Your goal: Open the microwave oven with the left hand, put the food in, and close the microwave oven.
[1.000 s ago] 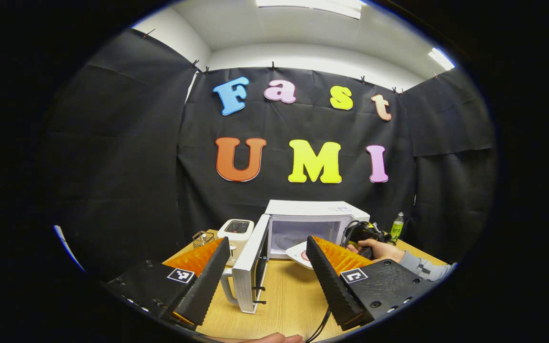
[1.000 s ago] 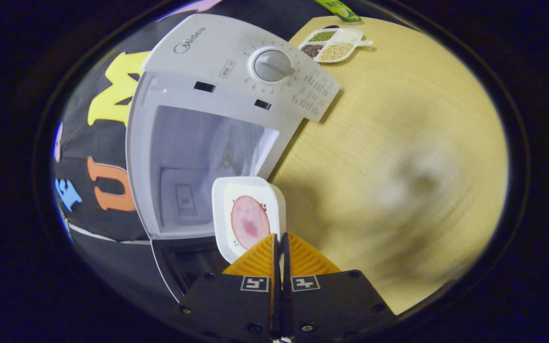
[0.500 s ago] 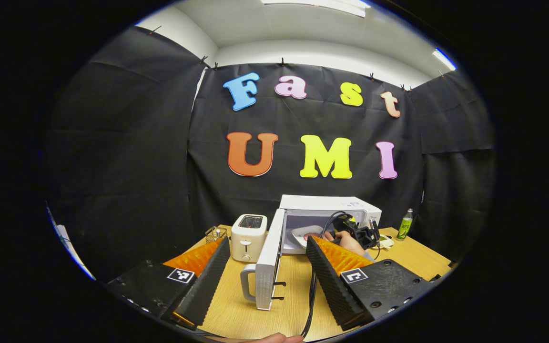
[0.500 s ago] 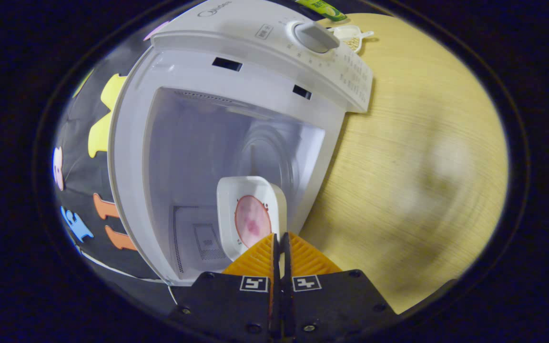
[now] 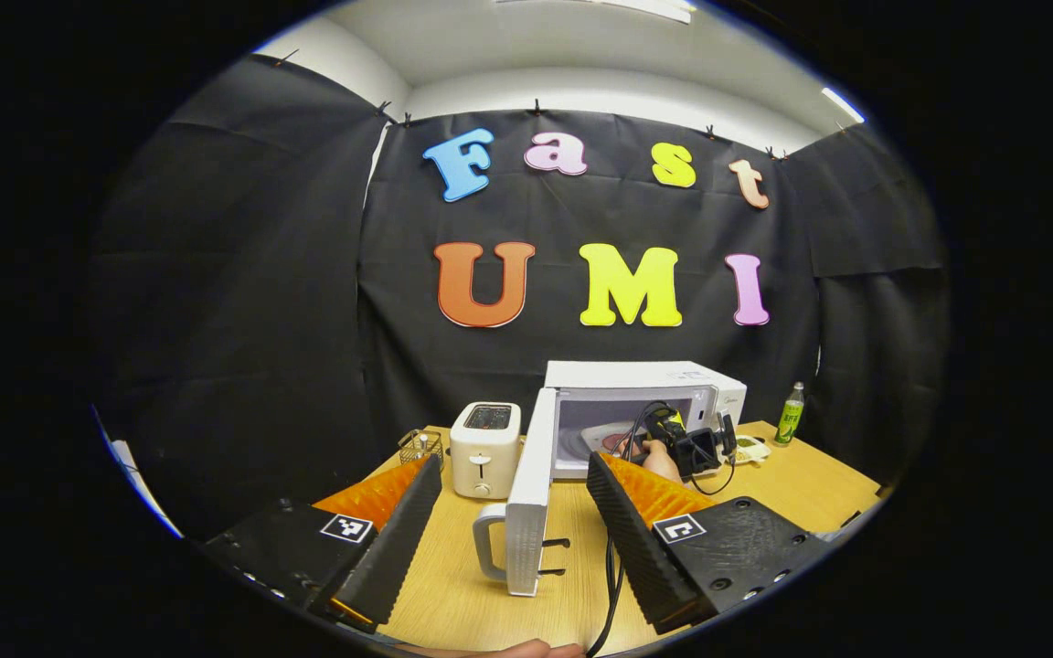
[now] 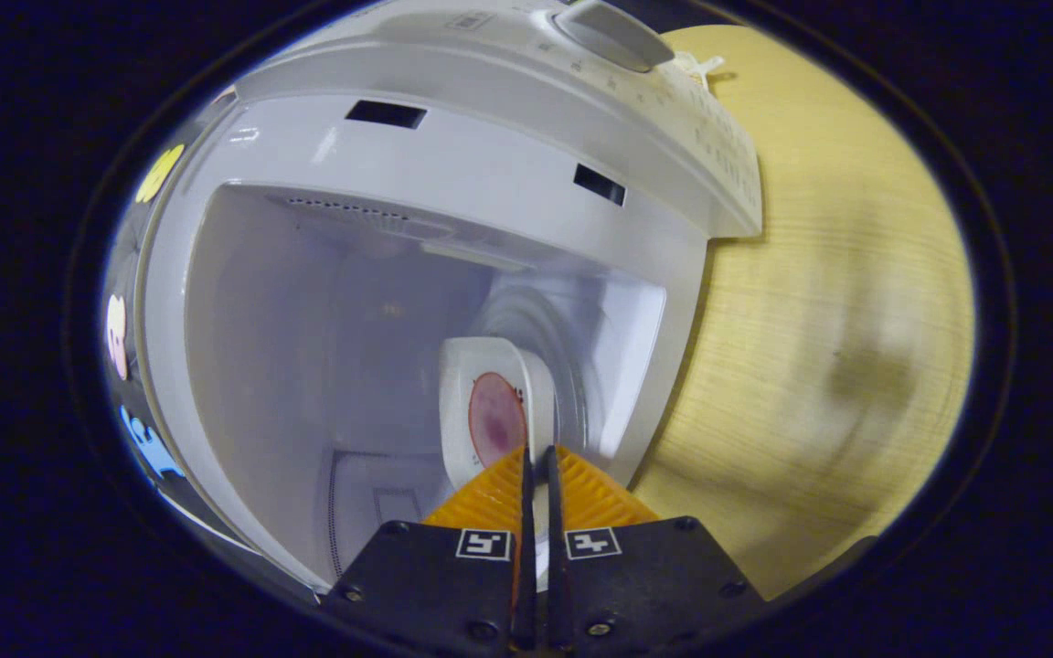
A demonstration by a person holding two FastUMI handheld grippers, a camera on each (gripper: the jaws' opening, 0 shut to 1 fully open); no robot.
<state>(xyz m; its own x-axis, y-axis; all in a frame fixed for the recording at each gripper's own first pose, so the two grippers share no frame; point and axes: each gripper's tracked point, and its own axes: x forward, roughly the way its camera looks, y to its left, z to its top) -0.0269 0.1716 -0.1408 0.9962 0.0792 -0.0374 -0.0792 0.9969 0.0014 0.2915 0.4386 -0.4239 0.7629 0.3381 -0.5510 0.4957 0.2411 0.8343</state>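
Note:
The white microwave stands at the back of the wooden table, its door swung wide open. My left gripper is open and holds nothing, a short way in front of the door's handle. My right gripper is shut on the rim of a white square plate that carries a pink slice of food. The plate is inside the microwave's cavity, over the glass turntable. The left gripper view shows the right gripper and its hand at the oven's mouth.
A white toaster and a small wire basket stand left of the door. A green bottle and a small dish sit right of the microwave. A black cable runs across the table's front.
My right gripper has carried the plate from in front of the opening into the cavity. My left gripper has drawn back from the open door and stayed open.

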